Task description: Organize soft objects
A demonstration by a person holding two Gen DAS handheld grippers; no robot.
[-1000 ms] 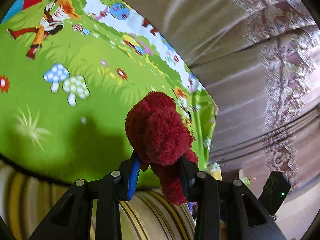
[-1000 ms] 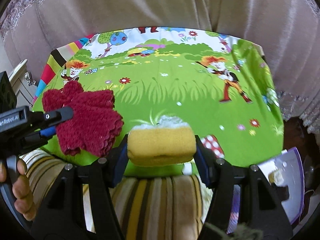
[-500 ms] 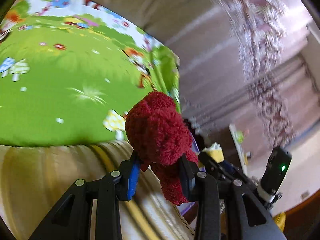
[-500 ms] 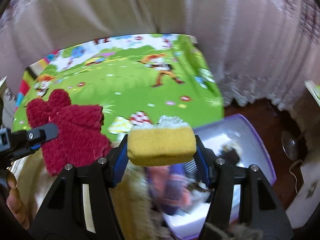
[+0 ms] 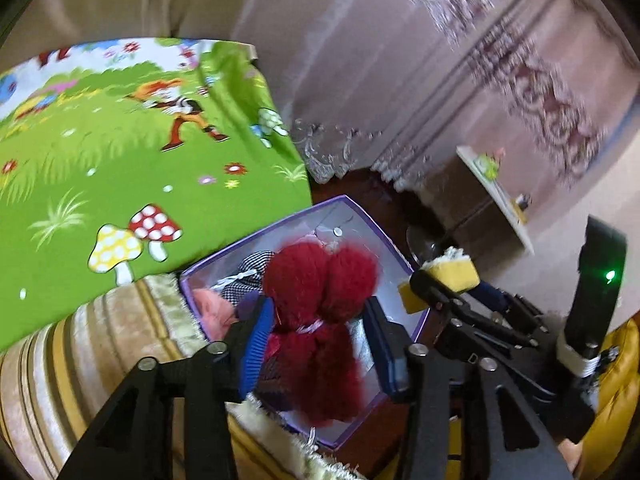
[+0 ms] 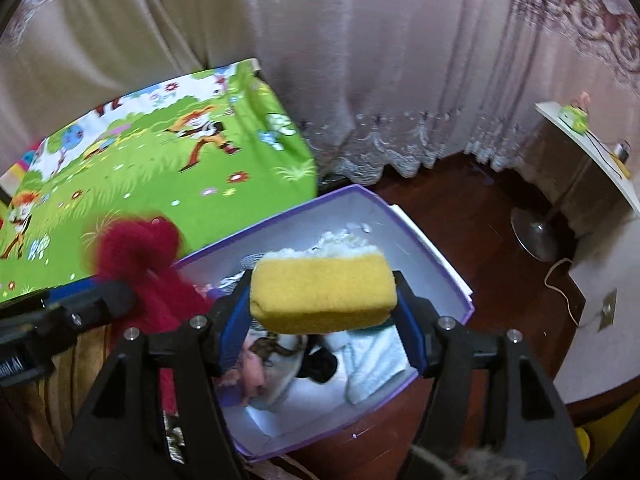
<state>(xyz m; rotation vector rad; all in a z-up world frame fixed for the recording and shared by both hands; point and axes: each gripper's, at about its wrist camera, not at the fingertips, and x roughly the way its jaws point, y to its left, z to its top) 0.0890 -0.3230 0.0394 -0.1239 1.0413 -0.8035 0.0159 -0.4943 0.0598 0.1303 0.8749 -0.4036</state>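
Note:
A red fluffy cloth hangs between the fingers of my left gripper above a purple box. The jaws are opening, and the right pad stands just off the cloth's lower part. My right gripper has a yellow sponge with a white back across its pads. Its jaws are opening too, and the sponge still touches both pads. The sponge hovers over the purple box. The red cloth shows blurred at the left of the right wrist view.
The box holds a white cloth, a black item and a pink item. A green cartoon play mat lies left of it, on a striped cushion. Curtains hang behind. A round stand base sits on the dark floor.
Both grippers swung right from over the play mat to above the purple box. The left jaws widened and the red cloth sank lower between them. The sponge spread slightly wider.

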